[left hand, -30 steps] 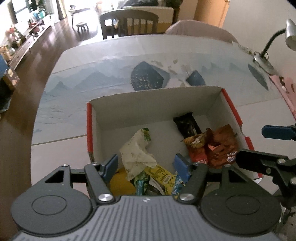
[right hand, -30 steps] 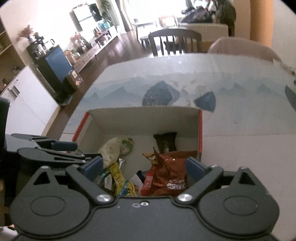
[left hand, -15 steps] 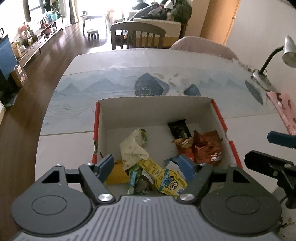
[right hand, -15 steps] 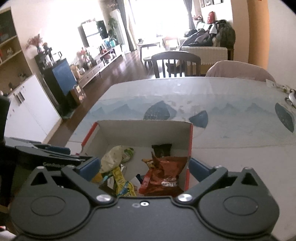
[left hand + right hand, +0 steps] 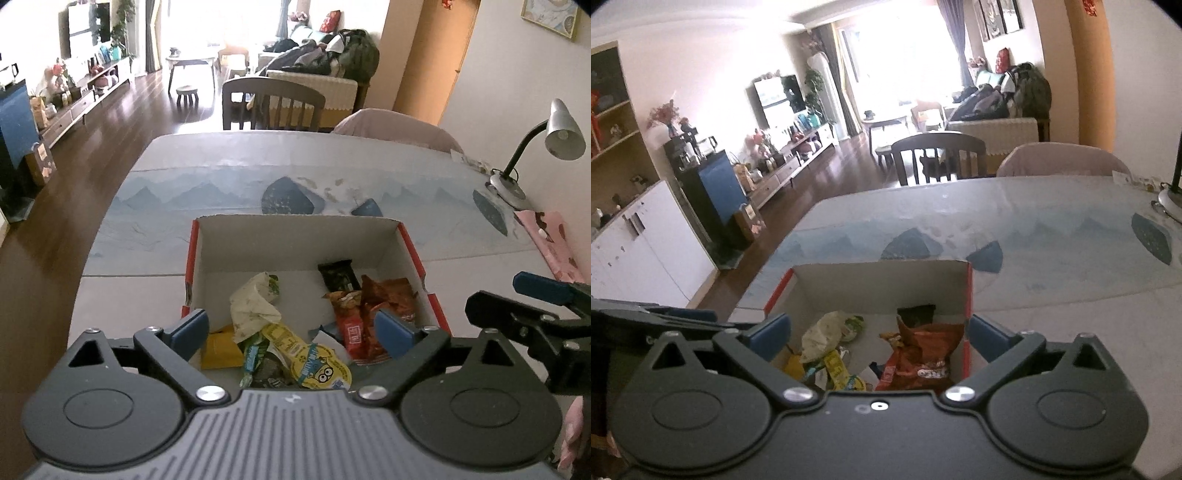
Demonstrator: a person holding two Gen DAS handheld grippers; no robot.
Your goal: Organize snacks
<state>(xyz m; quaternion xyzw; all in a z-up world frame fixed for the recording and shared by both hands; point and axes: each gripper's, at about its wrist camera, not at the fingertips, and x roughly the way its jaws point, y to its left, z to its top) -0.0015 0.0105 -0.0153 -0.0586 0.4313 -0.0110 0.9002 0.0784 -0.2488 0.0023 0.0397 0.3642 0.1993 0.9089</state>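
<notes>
Snacks lie loose inside an open box (image 5: 295, 240) with white inner walls and red outer sides, set on a table (image 5: 155, 206) covered by a pale cloth with a blue mountain print. Left gripper (image 5: 293, 328) hangs over the near end of the box, blue pads spread wide; its jaws have just been opening and grip nothing, though wrappers show in the gap below them. From left to right in the left wrist view, the box holds an orange-yellow packet (image 5: 218, 350) in the near left corner, a crumpled cream wrapper (image 5: 251, 306) with a green printed end, a green sachet (image 5: 253, 356), a yellow pouch (image 5: 310, 360) printed with a goggle-eyed cartoon figure, a dark bar (image 5: 340, 278) near the far wall, and a red-orange bag (image 5: 384, 299) against the right wall. The packets overlap at the near end; the far left floor of the box is bare. Right gripper (image 5: 881, 338) is likewise released, pads wide apart and nothing clamped, held over the same box; in the left wrist view one of its black arms and a blue pad enter from the right edge, beside the box. A desk lamp (image 5: 554, 136) stands at the table's far right corner, with a pink cloth (image 5: 554, 240) nearer along that edge. Two chairs (image 5: 273, 103) stand at the far side of the table.
</notes>
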